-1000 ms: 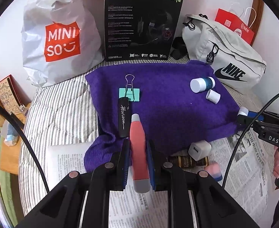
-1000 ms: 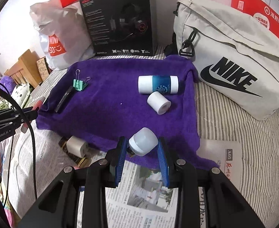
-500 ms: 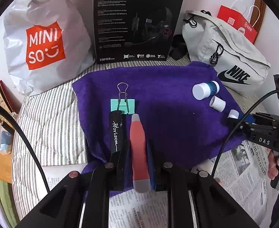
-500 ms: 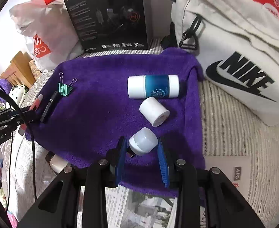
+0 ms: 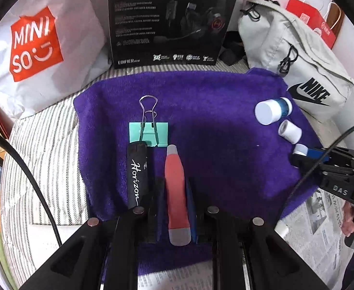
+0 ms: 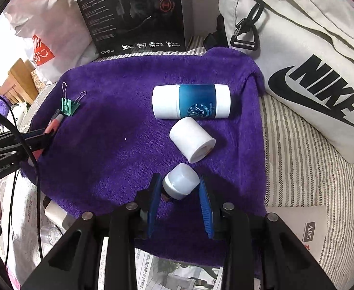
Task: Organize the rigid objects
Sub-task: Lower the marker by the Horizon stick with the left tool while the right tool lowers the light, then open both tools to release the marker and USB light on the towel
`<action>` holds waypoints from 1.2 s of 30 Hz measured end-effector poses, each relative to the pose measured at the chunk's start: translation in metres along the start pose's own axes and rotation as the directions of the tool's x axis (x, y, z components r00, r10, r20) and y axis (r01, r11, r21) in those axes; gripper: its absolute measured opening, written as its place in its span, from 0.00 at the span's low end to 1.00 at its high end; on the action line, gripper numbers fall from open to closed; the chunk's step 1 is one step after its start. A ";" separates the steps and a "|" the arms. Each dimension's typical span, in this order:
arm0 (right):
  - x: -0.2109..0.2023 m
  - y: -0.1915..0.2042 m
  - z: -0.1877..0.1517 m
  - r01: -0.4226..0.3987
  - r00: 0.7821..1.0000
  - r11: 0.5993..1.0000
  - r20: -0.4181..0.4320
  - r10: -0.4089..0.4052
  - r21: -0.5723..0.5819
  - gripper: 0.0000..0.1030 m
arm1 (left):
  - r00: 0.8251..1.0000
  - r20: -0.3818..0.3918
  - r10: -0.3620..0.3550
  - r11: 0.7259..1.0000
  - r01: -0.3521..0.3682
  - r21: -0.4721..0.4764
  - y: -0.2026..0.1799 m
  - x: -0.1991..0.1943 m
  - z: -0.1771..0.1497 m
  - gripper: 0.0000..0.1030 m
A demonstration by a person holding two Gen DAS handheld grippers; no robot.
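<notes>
- Red cutter [image 5: 175,193]: we are gripping it in our left gripper [image 5: 174,207], right of the black Horizon case [image 5: 136,174].
- White-capped bottle [image 6: 180,184]: we are pinching it in our right gripper [image 6: 179,193], over the purple towel's [image 6: 119,111] near edge.

The supporting surface is a bed with a grey-and-white striped sheet [image 5: 44,149]. A purple towel [image 5: 220,149] lies flat at its centre. Sheets of newspaper [image 6: 174,275] cover the sheet at 6 o'clock, tucked under the towel's near edge. At 12 o'clock a black headset box [image 5: 169,19] stands upright. A white Miniso bag [image 5: 37,46] rests at 10 o'clock, and a grey Nike bag [image 6: 305,72] at 2 o'clock, its edge touching the towel.
</notes>
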State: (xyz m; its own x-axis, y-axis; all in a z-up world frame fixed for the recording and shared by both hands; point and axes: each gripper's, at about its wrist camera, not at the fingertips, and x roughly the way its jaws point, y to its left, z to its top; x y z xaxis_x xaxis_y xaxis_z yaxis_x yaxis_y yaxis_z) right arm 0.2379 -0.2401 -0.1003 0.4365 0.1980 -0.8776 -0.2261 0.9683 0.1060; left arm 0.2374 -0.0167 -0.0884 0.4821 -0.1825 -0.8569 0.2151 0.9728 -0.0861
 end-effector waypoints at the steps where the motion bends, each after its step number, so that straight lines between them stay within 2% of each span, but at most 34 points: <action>1: 0.000 0.000 0.000 0.000 1.000 1.000 0.000 0.000 -0.003 0.30 | 1.000 -0.003 -0.001 1.000 0.001 -0.002 0.000 0.002 0.000 0.16; 20: 0.001 0.001 0.000 -0.004 1.000 0.998 0.021 0.005 -0.057 0.30 | 0.999 0.004 0.048 0.998 -0.048 0.037 -0.002 0.013 0.001 0.17; 22: 0.001 -0.002 0.000 -0.015 1.000 0.998 0.022 0.016 -0.059 0.31 | 0.999 0.002 0.048 0.998 -0.048 0.038 -0.004 0.012 -0.001 0.20; 24: 0.000 -0.002 -0.001 -0.016 1.000 0.998 0.017 0.017 -0.066 0.34 | 0.999 -0.001 0.039 0.998 -0.039 0.042 -0.006 0.011 -0.003 0.32; 25: -0.001 -0.002 -0.002 -0.008 1.000 0.998 0.014 0.009 -0.069 0.41 | 0.999 -0.002 0.036 0.998 -0.036 0.044 -0.007 0.010 -0.004 0.35; 27: -0.004 -0.001 -0.004 -0.002 1.000 0.997 0.017 0.003 -0.073 0.43 | 0.999 -0.005 0.040 0.998 -0.040 0.045 -0.010 0.010 -0.007 0.45; 31: -0.015 0.000 -0.008 0.007 1.000 0.998 0.029 -0.005 -0.070 0.58 | 0.999 -0.014 0.041 0.998 -0.040 0.038 -0.013 0.007 -0.012 0.50; 36: -0.030 0.000 -0.014 0.016 0.999 0.998 0.044 -0.013 -0.056 0.60 | 0.999 0.000 0.034 0.999 -0.034 0.021 -0.015 -0.007 -0.020 0.50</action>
State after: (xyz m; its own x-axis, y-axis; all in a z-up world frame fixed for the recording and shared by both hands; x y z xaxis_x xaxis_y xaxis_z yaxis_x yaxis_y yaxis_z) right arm 0.2122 -0.2479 -0.0802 0.4770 0.1914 -0.8578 -0.2674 0.9613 0.0658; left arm 0.2138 -0.0272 -0.0918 0.4890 -0.1490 -0.8595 0.2158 0.9753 -0.0462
